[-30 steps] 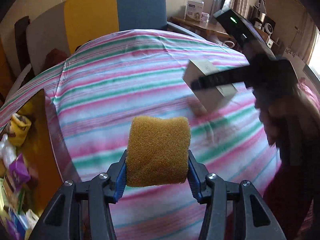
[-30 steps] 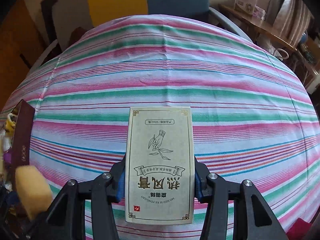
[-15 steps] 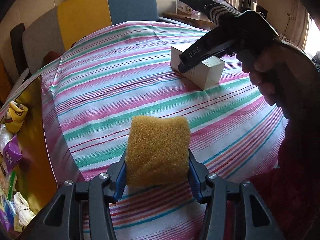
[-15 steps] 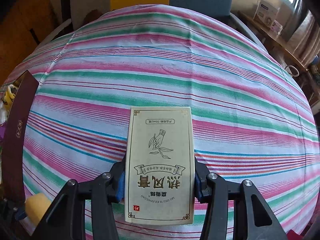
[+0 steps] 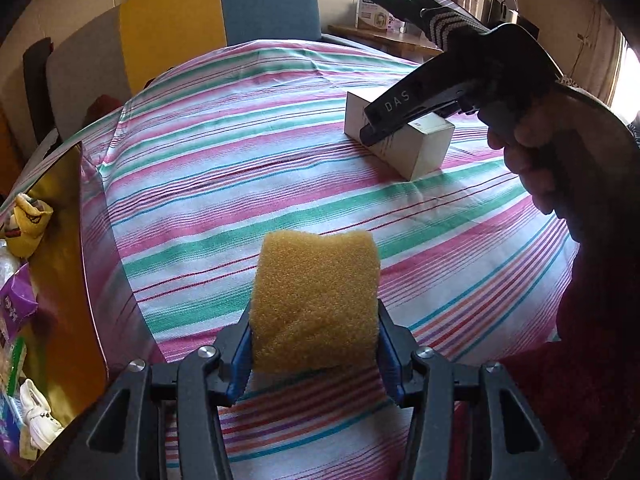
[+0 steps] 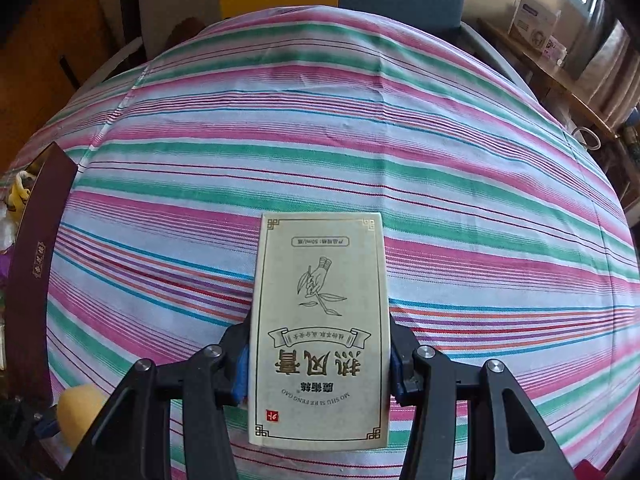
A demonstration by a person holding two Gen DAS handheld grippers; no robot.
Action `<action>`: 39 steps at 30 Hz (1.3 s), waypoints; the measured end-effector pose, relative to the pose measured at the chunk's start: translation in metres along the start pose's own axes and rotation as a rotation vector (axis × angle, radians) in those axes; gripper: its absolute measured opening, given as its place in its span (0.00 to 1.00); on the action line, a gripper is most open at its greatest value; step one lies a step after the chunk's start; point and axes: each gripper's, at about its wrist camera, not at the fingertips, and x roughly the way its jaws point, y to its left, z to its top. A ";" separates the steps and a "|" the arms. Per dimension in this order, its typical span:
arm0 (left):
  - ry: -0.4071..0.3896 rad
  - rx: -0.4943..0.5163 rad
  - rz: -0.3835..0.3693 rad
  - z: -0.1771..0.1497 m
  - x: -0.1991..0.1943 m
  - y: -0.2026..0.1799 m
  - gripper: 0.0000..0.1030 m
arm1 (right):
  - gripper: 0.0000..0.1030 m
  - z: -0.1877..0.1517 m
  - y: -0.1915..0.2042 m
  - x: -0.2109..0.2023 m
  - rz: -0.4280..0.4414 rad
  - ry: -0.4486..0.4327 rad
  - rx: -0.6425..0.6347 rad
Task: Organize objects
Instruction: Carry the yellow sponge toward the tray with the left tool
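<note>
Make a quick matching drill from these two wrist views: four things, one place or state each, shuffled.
Things:
1. sponge
2. cream box
3. striped tablecloth
4. maroon box

States:
A. covers the table
B. clamped in the right gripper
C. at the cloth's left edge
D. clamped in the left gripper

Pairs: 1-D, 2-B, 3-A, 4-C

Ahead of me the striped worktop [image 6: 360, 128] lies bare from middle to far edge, open for passing. At the left edge a dark red box wall [image 6: 30, 264] stands upright. Chair backs [image 5: 216, 20] rise beyond the far edge.
</note>
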 end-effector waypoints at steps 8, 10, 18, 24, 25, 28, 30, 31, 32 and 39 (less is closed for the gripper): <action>-0.008 0.016 0.006 0.000 -0.001 -0.001 0.51 | 0.50 -0.002 0.004 0.000 -0.015 -0.015 -0.020; -0.010 0.017 0.007 -0.001 -0.001 -0.001 0.51 | 0.50 -0.002 0.004 0.000 -0.015 -0.016 -0.020; -0.022 0.041 0.022 -0.002 -0.005 -0.005 0.50 | 0.50 -0.002 0.007 -0.001 -0.024 -0.017 -0.035; -0.050 0.058 -0.008 -0.002 -0.019 -0.011 0.50 | 0.50 -0.003 0.008 0.003 -0.028 -0.003 -0.042; -0.062 0.065 -0.017 -0.001 -0.024 -0.013 0.50 | 0.50 -0.003 0.008 0.003 -0.027 -0.004 -0.042; -0.094 0.063 -0.048 0.002 -0.043 -0.015 0.50 | 0.50 -0.004 0.007 0.002 -0.027 -0.006 -0.042; -0.125 0.059 -0.060 0.004 -0.059 -0.012 0.50 | 0.50 -0.005 0.008 0.002 -0.030 -0.007 -0.043; -0.139 0.048 -0.067 0.005 -0.067 -0.009 0.50 | 0.50 -0.005 0.008 0.002 -0.030 -0.007 -0.043; -0.146 0.039 -0.074 0.006 -0.072 -0.005 0.50 | 0.50 -0.005 0.008 0.003 -0.031 -0.005 -0.044; -0.177 -0.168 -0.088 0.002 -0.111 0.063 0.50 | 0.51 -0.006 0.010 0.004 -0.055 -0.001 -0.069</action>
